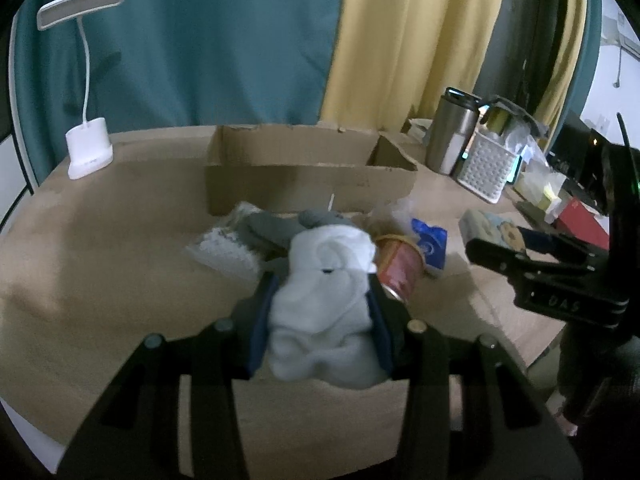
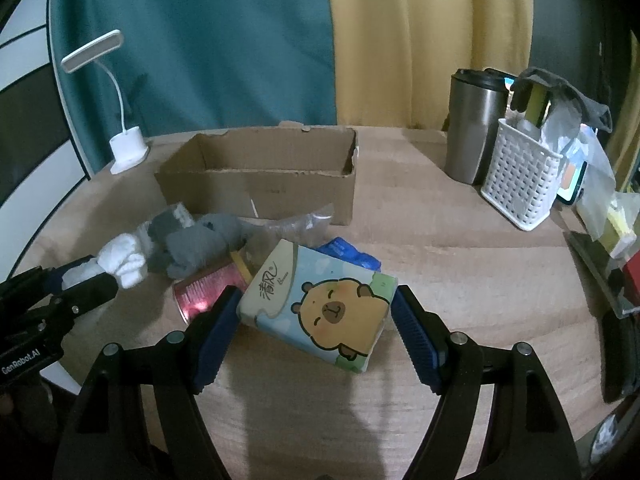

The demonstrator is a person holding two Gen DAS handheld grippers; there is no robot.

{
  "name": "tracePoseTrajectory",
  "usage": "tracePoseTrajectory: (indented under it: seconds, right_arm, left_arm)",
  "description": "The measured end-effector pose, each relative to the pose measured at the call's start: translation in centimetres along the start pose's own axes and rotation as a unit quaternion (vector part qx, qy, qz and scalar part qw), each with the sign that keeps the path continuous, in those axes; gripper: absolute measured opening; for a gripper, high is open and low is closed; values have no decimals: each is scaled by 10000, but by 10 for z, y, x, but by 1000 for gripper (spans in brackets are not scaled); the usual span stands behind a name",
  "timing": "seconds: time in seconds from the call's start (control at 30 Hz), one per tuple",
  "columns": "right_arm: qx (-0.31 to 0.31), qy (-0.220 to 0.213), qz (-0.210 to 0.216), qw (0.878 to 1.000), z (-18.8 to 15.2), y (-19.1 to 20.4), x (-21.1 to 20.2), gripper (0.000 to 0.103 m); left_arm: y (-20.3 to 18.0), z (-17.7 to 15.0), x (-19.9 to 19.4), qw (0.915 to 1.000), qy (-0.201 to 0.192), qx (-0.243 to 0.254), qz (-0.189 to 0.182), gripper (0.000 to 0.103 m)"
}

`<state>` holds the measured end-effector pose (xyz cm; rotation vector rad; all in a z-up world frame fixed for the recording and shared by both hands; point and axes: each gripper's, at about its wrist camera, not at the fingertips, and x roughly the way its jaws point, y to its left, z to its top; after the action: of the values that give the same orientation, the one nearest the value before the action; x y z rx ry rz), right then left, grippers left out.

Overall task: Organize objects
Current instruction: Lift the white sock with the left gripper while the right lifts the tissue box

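Judging by the cardboard box (image 2: 256,172), which stands open near the far edge of the table (image 2: 460,264) and shows nothing inside from either view, the tidying has barely started. The left gripper (image 1: 320,320) has its fingers clamped on a white sock (image 1: 324,320); whether the sock is lifted clear of the tabletop I cannot tell. The right gripper (image 2: 316,332) has its fingers apart on either side of a tissue pack (image 2: 320,304) printed with a cartoon animal; its pads sit just beside or touching the pack's ends, and the pack rests on the table with no sign of a squeeze.

Most of the clutter lies in a heap just in front of the box: a grey sock (image 2: 200,240), a red can (image 2: 208,292) on its side, a blue packet (image 2: 348,254) and a clear plastic bag (image 2: 296,222).

Nothing has gone into the box as far as can be seen, so nearly all the work is left, presumably carrying each piece over its near wall and dropping it in.

Along the right edge stand a steel tumbler (image 2: 476,124) and a white basket (image 2: 520,184) that looks already filled; a desk lamp (image 2: 126,148) stands at the far left corner.
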<state>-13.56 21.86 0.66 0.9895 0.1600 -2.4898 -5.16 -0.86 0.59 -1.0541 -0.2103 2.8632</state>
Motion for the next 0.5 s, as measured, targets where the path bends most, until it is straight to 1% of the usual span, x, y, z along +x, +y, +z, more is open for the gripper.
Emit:
tracePoseTrajectory:
  seconds: [0.5]
  right_arm:
    - [67, -125, 34, 9999, 23, -4, 3, 79]
  left_arm:
    - [2, 27, 5, 10000, -53, 73, 7, 44]
